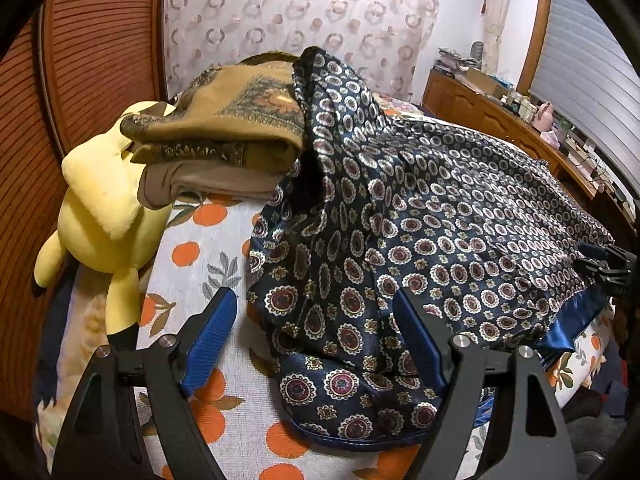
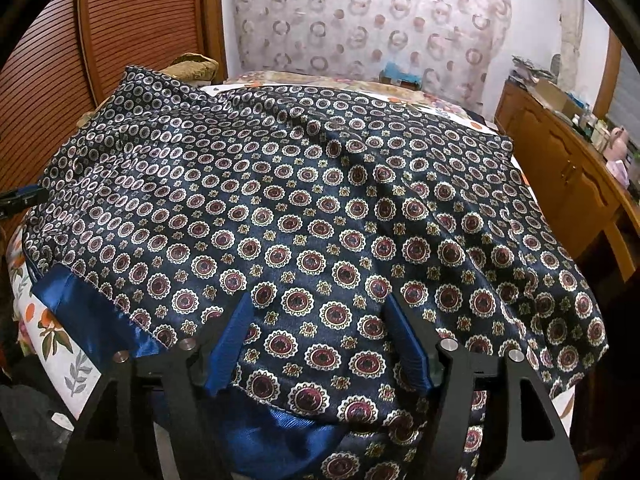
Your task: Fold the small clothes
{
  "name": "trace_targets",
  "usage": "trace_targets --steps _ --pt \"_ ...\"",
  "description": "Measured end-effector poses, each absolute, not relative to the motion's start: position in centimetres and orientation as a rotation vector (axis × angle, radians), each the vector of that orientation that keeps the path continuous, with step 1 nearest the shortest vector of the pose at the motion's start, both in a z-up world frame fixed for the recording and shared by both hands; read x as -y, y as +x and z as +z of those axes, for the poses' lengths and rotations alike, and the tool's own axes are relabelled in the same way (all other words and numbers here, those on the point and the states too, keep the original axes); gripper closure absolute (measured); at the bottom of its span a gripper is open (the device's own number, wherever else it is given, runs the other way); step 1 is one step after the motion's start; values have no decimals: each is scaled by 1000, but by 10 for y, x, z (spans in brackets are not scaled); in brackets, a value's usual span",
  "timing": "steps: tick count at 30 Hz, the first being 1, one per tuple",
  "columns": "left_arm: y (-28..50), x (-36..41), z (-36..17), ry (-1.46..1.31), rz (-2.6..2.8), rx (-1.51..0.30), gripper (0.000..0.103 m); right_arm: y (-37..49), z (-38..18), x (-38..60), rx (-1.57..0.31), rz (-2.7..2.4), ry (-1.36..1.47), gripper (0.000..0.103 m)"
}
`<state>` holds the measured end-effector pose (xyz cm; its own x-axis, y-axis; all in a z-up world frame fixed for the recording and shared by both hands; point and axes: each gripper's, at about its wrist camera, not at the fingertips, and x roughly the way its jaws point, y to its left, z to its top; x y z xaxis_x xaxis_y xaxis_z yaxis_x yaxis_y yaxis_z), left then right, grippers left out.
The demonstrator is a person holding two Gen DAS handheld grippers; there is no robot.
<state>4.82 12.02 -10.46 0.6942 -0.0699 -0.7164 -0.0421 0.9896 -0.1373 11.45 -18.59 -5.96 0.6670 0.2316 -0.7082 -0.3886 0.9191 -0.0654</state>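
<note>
we look from the left wrist low over the bed's near left, facing the far curtain (image 1: 296, 12), the plush (image 1: 100, 208) close by. from the right wrist we sit closer, right of it, facing likewise. both views share the navy scarf (image 1: 420, 220) (image 2: 320, 220) and the curtain.

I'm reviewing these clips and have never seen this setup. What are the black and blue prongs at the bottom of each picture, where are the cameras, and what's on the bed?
There is no robot here. A person carries a hand-held gripper in each hand, and a fisheye camera on each looks forward along its two blue-padded fingers. In the left wrist picture, the left hand-held gripper is open and holds nothing. In the right wrist picture, the right hand-held gripper is also open, over the cloth.

A navy patterned scarf lies spread on the orange-print bedsheet. Behind it sit folded brown cloths and a yellow plush toy.
</note>
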Motion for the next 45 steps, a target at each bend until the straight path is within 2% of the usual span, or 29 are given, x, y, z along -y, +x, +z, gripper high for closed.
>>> trace_targets --steps 2,4,17,18,19,21,23,26,35,45 --pt "49 -122 -108 -155 -9 -812 22 108 -59 190 -769 333 -206 22" --pt "49 -124 -109 -162 -7 -817 22 106 -60 191 -781 316 -197 21" --pt "49 -123 -112 -169 -3 -803 22 91 -55 194 -793 295 -178 19" --pt "49 -123 -112 -172 -12 -801 25 90 -55 195 -795 290 -178 19" --pt "49 -122 -112 -174 -18 -794 38 89 -55 195 -796 287 -178 18" --pt "49 -122 -111 -173 -8 -792 55 88 -55 195 -793 281 -180 15" --pt "50 -123 -111 -188 -10 -792 79 87 -56 197 -793 277 -173 12" --pt "51 -123 -110 -204 -37 -795 95 86 -56 199 -780 299 -184 11" --pt "50 -98 -74 -209 -133 -686 98 76 -61 210 -747 346 -193 11" --pt "85 -25 -18 -169 -322 -579 98 58 -44 250 -672 346 -86 11"
